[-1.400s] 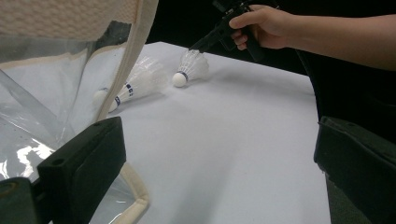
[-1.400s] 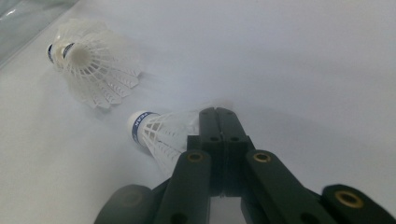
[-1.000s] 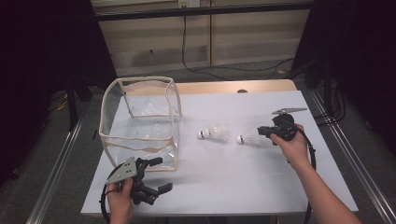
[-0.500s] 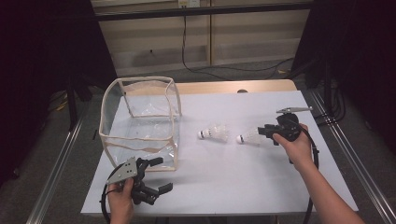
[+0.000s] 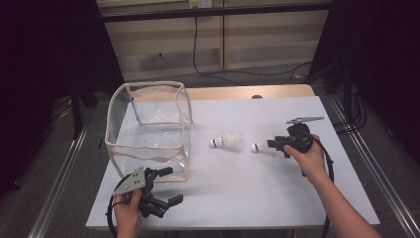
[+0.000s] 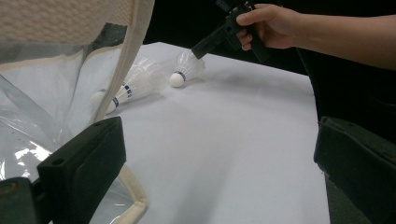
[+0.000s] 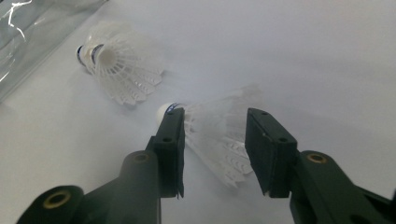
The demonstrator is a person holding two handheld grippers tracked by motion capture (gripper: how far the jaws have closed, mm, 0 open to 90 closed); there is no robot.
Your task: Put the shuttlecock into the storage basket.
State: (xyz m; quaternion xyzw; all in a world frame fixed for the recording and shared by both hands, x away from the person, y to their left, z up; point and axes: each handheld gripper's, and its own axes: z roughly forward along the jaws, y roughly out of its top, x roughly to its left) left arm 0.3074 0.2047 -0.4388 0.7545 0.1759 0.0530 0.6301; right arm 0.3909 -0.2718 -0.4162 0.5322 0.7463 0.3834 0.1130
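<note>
- The right gripper (image 5: 271, 145) sits at the right of the table (image 5: 247, 198), its jaws pointing left and straddling the feather skirt of the nearer shuttlecock (image 7: 219, 128).
- Those jaws have just been opening. In the right gripper view they stand partly apart with the skirt between them, and a gap shows at the right pad, so I judge nothing is clamped.
- This shuttlecock lies on its side on the table, long axis running left to right, its cork tip away from the hand and just past the left jaw's tip.
- A second shuttlecock (image 5: 225, 141) lies just to the left, also on its side, between the first and the clear bag (image 5: 148, 131).
- The left gripper (image 5: 166, 186) hangs at the near left corner by the bag, jaws wide and holding nothing, well apart from both shuttlecocks.
- The right hand is plainly the nearer one; any grasp would close across the skirt, square to the long axis.
</note>
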